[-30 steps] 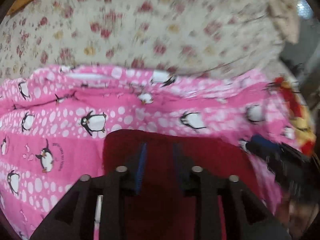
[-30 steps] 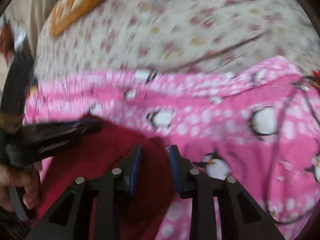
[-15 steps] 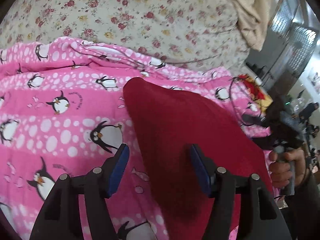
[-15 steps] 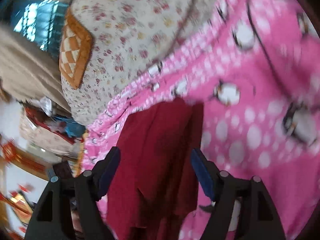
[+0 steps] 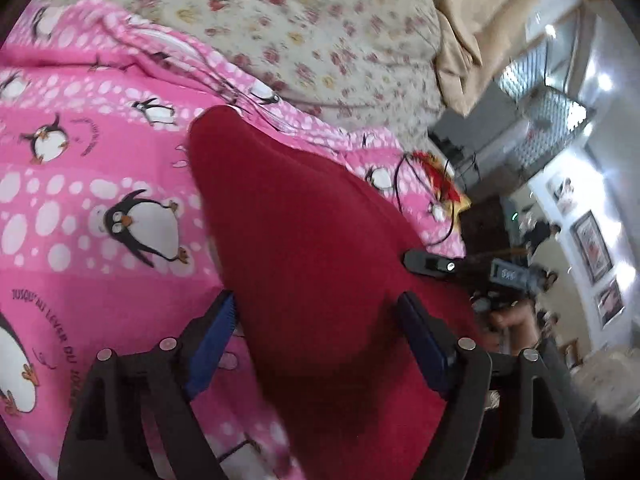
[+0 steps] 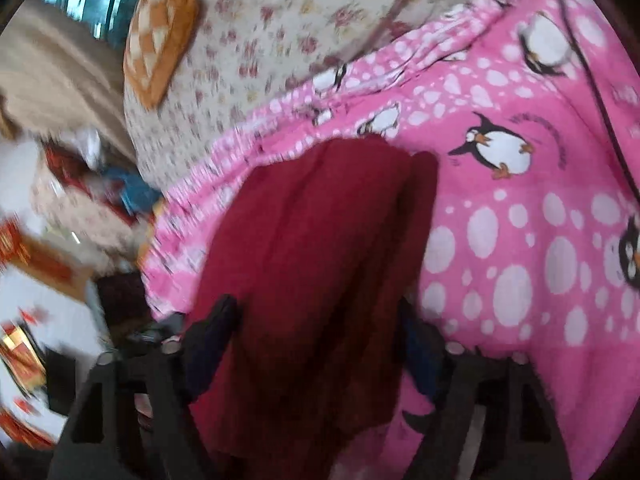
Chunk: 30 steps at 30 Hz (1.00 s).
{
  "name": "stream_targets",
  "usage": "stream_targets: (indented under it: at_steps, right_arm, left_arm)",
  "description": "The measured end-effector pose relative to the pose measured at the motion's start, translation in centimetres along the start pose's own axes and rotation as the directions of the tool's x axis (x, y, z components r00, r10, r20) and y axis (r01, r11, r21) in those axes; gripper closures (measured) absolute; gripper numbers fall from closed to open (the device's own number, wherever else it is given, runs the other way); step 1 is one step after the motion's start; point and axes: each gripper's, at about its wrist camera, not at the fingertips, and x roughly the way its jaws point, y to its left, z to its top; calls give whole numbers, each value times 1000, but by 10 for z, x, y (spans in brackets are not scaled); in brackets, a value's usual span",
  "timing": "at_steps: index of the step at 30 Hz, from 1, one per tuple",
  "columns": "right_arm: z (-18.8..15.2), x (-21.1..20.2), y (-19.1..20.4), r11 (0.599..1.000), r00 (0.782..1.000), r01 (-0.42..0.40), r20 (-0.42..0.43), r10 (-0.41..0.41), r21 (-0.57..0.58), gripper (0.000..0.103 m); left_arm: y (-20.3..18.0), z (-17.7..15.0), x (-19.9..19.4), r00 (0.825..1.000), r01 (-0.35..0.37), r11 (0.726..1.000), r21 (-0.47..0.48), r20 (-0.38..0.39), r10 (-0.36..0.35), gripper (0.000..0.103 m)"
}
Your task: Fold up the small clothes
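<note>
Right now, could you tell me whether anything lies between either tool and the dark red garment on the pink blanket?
Nothing visible does. The dark red garment lies between the fingers of the opening left tool and of the closing right tool, neither pressing it.

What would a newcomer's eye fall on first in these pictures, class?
The dark red cloth garment lying on the pink penguin-print blanket, running up the middle of both views. Behind them spreads a cream floral bedspread, with an orange checked cushion at its far left edge in the right wrist view.

Pink penguin blanket [image 5: 80, 280] over floral bedspread [image 5: 320, 32], framed pictures [image 5: 592, 248] on a bright white wall [image 5: 616, 128].
</note>
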Motion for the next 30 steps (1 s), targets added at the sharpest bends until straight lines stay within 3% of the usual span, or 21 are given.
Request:
stream_targets:
  at_steps: [3, 7, 10, 11, 13, 14, 16, 19, 23, 26, 28, 30]
  right_arm:
    - [-3, 2, 5, 997, 999, 44, -4, -45, -62, 35]
    - [-3, 3, 1, 997, 997, 58, 47, -55, -58, 35]
    - [-4, 4, 5, 993, 995, 87, 60, -83, -80, 37]
    - [-3, 3, 7, 994, 995, 81, 58, -76, -78, 46]
    - [-3, -5, 14, 993, 995, 73, 77, -65, -97, 65]
    - [-2, -9, 23, 989, 994, 79, 83, -69, -124, 67]
    - [-3, -14, 35, 986, 992, 83, 108, -67, -145, 68]
    - [2, -12, 53, 987, 993, 18, 116, 1, -158, 68]
    - [16, 19, 79, 984, 992, -68, 97, 85, -166, 68]
    - [25, 51, 93, 982, 992, -83, 79, 98, -172, 68]
    - [31, 69, 95, 983, 994, -72, 72, 85, -170, 67]
    - [31, 90, 84, 990, 998, -19, 53, 27, -141, 63]
  left_arm:
    - [0, 3, 4, 1000, -2, 1000, -6, 2, 2, 35]
    - [5, 10, 10, 1000, 0, 1000, -28, 2, 0, 38]
    - [7, 10, 8, 1000, 7, 999, -39, 12, -7, 61]
    - [8, 9, 5, 1000, 10, 999, -38, 21, -9, 69]
    - [3, 8, -1, 999, 7, 1000, -23, 41, -7, 75]
    - [1, 9, -6, 999, 13, 1000, -19, 52, -12, 77]
    - [1, 14, -19, 997, 44, 999, -28, 68, -42, 78]
    - [4, 22, -52, 994, 32, 999, -25, 108, -29, 78]
    - [22, 29, -86, 991, -46, 998, -33, 124, 50, 76]
    - [45, 38, -97, 985, -84, 993, -82, 143, 95, 71]
    - [64, 41, -87, 985, -116, 987, -116, 113, 129, 66]
    - [90, 40, -63, 986, -156, 965, -211, 29, 166, 59]
